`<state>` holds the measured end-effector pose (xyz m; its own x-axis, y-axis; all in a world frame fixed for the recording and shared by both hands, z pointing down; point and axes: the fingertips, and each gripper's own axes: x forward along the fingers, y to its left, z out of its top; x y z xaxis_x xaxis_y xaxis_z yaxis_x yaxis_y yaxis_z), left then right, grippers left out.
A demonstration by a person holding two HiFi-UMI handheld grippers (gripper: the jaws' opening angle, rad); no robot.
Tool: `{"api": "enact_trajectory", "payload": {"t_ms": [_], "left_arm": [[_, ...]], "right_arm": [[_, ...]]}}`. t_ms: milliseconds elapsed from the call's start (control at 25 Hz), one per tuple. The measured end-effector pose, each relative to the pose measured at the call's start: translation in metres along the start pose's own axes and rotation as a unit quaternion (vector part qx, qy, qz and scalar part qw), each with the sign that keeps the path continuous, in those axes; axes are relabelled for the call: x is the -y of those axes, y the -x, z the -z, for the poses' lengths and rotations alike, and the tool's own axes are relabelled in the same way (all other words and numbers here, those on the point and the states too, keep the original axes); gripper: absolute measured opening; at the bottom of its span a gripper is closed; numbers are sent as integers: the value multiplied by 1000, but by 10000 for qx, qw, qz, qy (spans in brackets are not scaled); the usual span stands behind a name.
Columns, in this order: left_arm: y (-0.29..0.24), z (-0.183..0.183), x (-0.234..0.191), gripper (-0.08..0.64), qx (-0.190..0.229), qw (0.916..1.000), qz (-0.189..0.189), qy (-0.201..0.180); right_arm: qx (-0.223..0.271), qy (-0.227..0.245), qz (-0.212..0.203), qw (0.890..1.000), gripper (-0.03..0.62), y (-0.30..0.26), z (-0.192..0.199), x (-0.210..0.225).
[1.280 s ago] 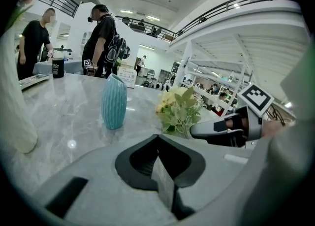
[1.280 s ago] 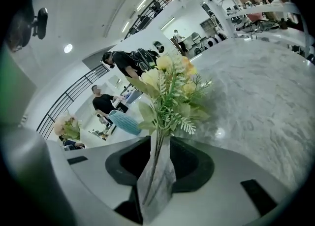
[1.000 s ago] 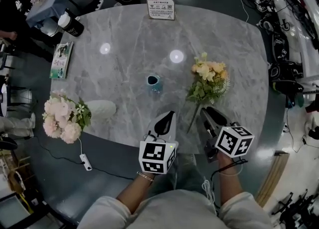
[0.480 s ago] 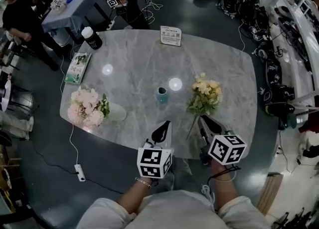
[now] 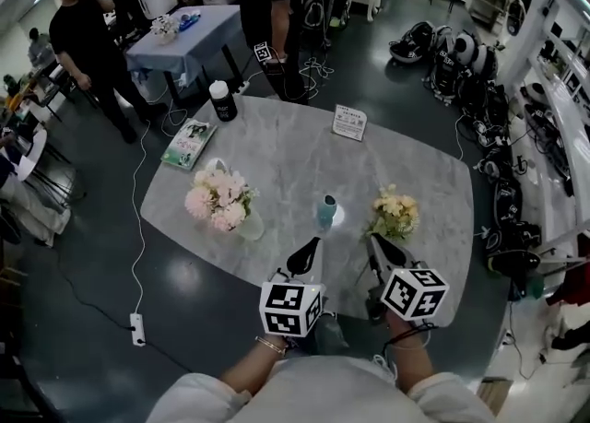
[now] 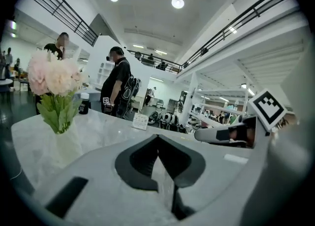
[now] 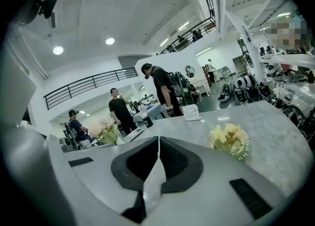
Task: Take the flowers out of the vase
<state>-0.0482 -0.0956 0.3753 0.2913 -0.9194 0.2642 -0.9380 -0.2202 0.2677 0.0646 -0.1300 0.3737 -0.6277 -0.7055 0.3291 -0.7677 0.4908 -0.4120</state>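
Compared with a second earlier, the head view took in far more of the room, and the table (image 5: 277,163) looked smaller and farther below. Both grippers had lifted away from the tabletop. The right gripper (image 5: 376,242) had stood spread beside the stem; its jaws had just been closing and now met, with nothing between them. The left gripper (image 5: 309,246) was pressed together as before, also empty.

The yellow flowers (image 5: 395,213) lay where they had been, flat on the table and out of the small teal vase (image 5: 326,211), which stood upright just to their left. The pink flowers (image 5: 218,202) stayed in their white vase (image 5: 250,226) near the table's left edge.

Both hands held the grippers side by side over the table's near edge, apart from each other. They pointed forward and only slightly downward, marker cubes toward the person.
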Motion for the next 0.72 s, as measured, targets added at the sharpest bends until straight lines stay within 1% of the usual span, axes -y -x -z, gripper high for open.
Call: {"api": "enact_trajectory", "payload": {"t_ms": [80, 200, 400, 560, 720], "left_arm": [[7, -9, -6, 9, 125, 9999, -63, 37], [22, -15, -10, 9, 188, 9997, -125, 39], [33, -32, -15, 9, 372, 9991, -179, -12], [40, -33, -19, 9, 371, 9991, -214, 69], [40, -32, -19, 9, 336, 9992, -205, 45]], "right_arm": [[136, 143, -99, 9998, 12, -2, -11, -14], [265, 233, -134, 9993, 11, 5, -16, -30], [363, 346, -194, 9986, 11, 9, -22, -42], [320, 317, -182, 9988, 11, 9, -14, -45], [304, 333, -188, 9988, 11, 8, -12, -49]]}}
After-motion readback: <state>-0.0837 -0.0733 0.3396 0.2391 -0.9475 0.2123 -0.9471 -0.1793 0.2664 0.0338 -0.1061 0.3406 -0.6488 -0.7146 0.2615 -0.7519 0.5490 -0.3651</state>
